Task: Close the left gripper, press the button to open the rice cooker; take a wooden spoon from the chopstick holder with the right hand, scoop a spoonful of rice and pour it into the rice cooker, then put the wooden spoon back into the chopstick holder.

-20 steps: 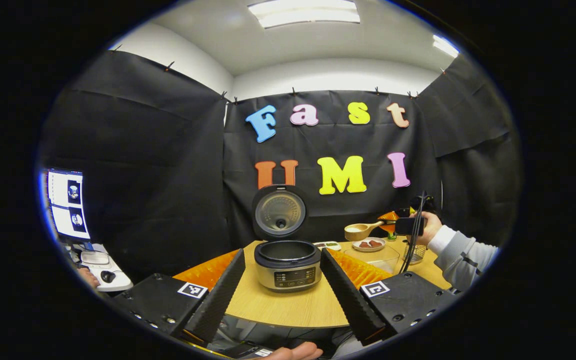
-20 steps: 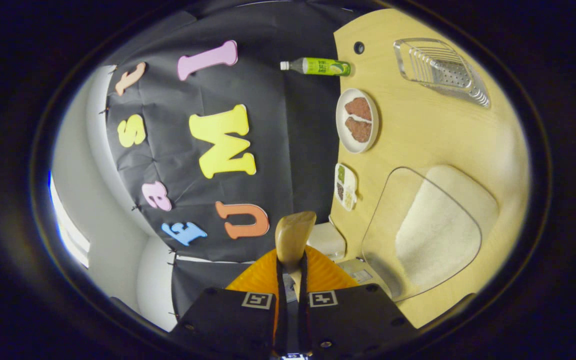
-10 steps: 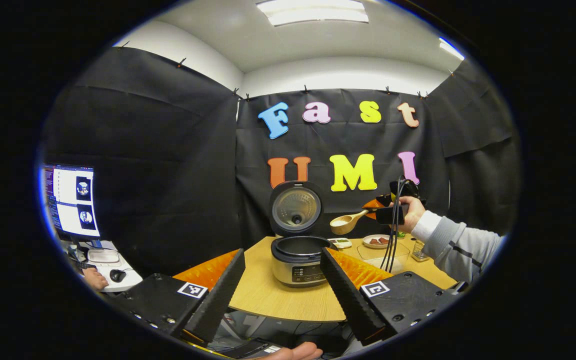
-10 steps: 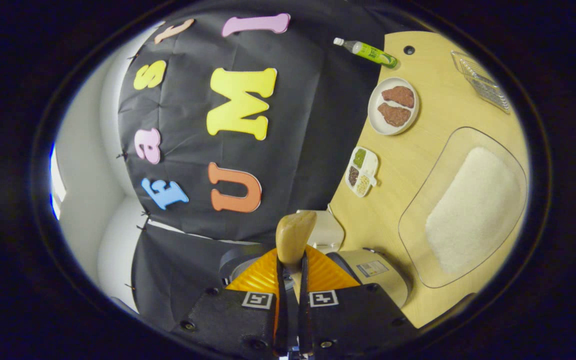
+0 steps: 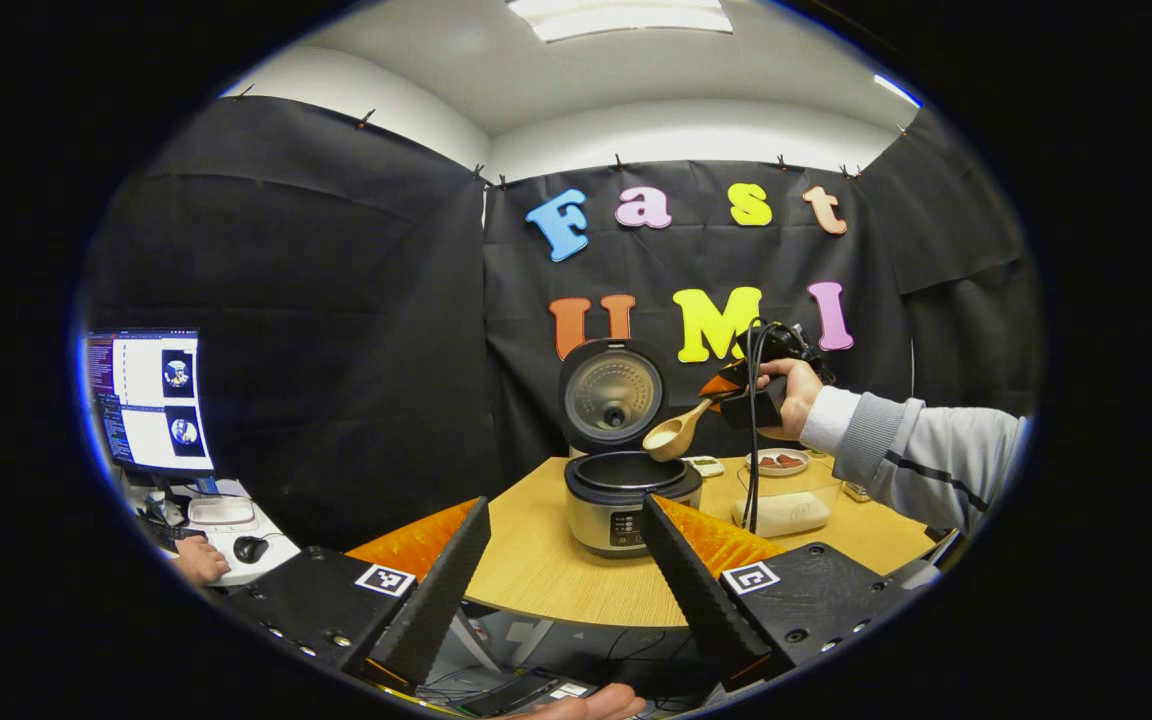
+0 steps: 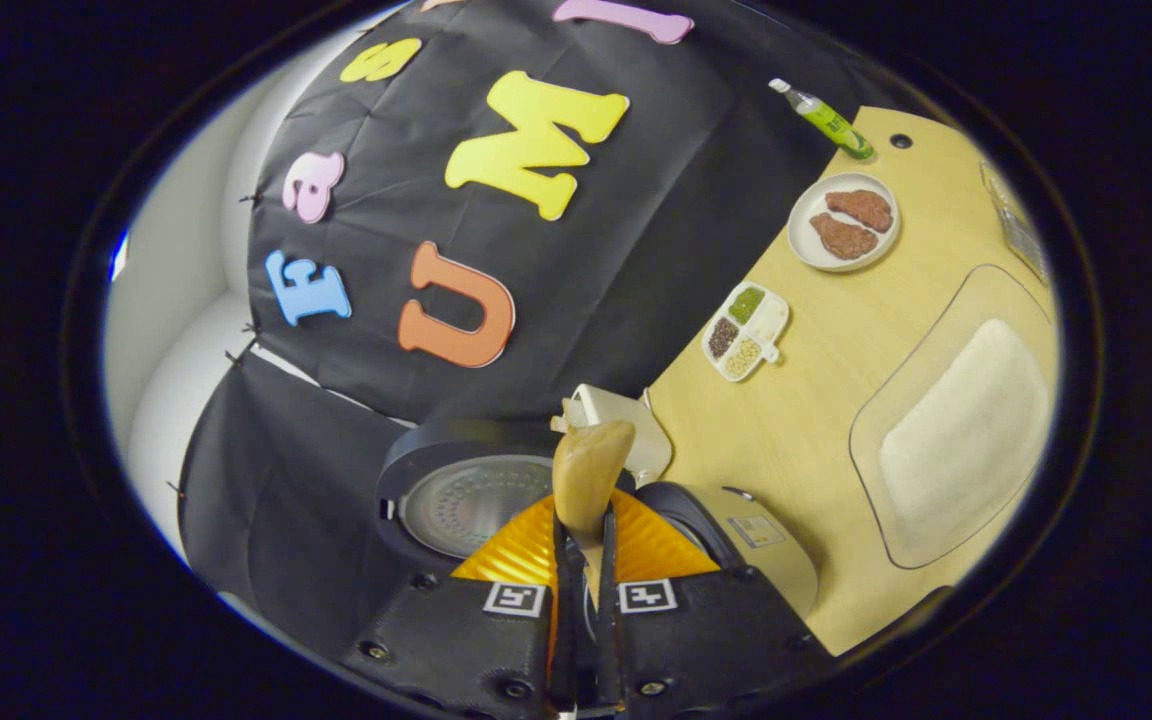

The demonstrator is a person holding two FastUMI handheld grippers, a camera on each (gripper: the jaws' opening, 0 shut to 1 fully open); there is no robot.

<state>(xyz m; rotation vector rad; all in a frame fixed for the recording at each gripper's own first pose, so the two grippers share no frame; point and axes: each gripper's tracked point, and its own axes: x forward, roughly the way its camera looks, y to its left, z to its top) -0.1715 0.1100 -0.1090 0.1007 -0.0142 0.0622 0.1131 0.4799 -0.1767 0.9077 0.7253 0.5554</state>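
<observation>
At centre frame my right gripper (image 6: pixel 581 560) clamped the spoon (image 5: pixel 673 437), bowl tipped over the open cooker (image 5: pixel 630 490), while my left gripper (image 5: pixel 564 560) stood apart.

Rice cooker (image 5: pixel 628 500) lid up, wooden spoon (image 5: pixel 674 436) tilted over pot
</observation>
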